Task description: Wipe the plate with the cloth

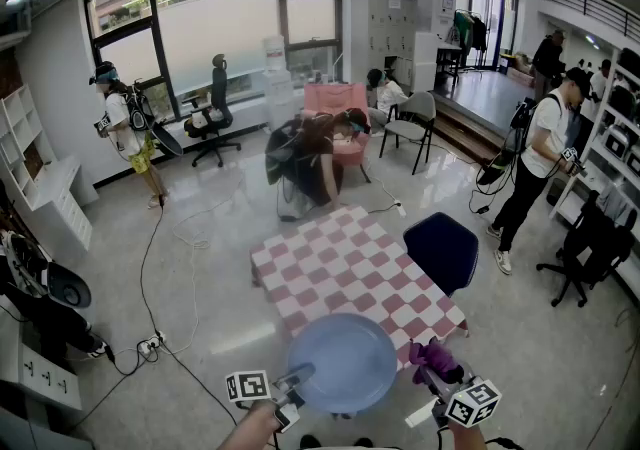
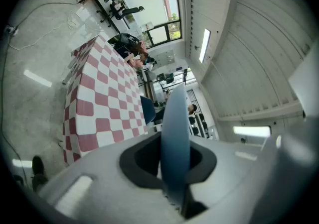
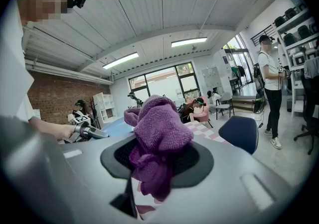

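We get the plate [image 2: 175, 138] edge-on only in the left gripper view, and blurred from closeness. Its face is unseen, and its lower rim is sunk between the clamping jaws of the left gripper [image 2: 175, 183]. In the head view the plate covers the table [image 1: 350, 258] at its near edge. The left hand [image 1: 250, 428] and right hand [image 1: 455, 435] are cut by the bottom edge. The cloth [image 3: 158, 138] buries the jaw tips of the right gripper [image 3: 157, 168], so we can't see the pads. Behind the cloth the plate is a blue sliver and the table is mostly hidden. The chair [image 1: 443, 250] hides its own legs. The person [image 1: 125, 128] by the window is too small for detail.
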`<action>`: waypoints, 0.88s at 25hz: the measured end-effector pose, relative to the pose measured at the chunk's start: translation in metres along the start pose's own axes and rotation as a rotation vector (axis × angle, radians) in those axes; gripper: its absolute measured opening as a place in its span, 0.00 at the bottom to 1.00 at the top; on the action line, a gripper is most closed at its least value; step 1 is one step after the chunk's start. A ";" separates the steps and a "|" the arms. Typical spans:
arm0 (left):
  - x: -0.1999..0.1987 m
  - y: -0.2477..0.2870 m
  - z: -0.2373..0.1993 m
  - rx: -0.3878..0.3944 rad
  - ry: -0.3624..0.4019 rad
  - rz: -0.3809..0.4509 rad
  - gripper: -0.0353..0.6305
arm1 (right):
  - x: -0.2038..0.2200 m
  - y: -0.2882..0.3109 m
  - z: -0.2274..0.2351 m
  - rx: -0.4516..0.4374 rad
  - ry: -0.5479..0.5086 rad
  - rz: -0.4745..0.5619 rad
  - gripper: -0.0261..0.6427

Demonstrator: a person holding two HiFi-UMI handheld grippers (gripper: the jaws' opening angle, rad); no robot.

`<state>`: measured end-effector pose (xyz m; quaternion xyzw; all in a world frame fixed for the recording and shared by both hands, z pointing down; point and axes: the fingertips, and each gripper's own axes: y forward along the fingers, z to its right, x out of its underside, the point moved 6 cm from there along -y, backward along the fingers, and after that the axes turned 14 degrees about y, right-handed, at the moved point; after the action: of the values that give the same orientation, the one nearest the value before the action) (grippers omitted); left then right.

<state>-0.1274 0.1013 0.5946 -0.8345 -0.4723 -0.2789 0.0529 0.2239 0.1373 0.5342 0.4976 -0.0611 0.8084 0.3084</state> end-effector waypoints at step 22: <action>0.006 -0.001 -0.001 -0.026 -0.012 0.010 0.11 | 0.003 0.000 0.007 -0.017 0.028 -0.022 0.27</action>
<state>-0.1265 0.1066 0.5982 -0.8391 -0.4647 -0.2799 0.0406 0.2285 0.1363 0.5404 0.4841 -0.0581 0.8114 0.3223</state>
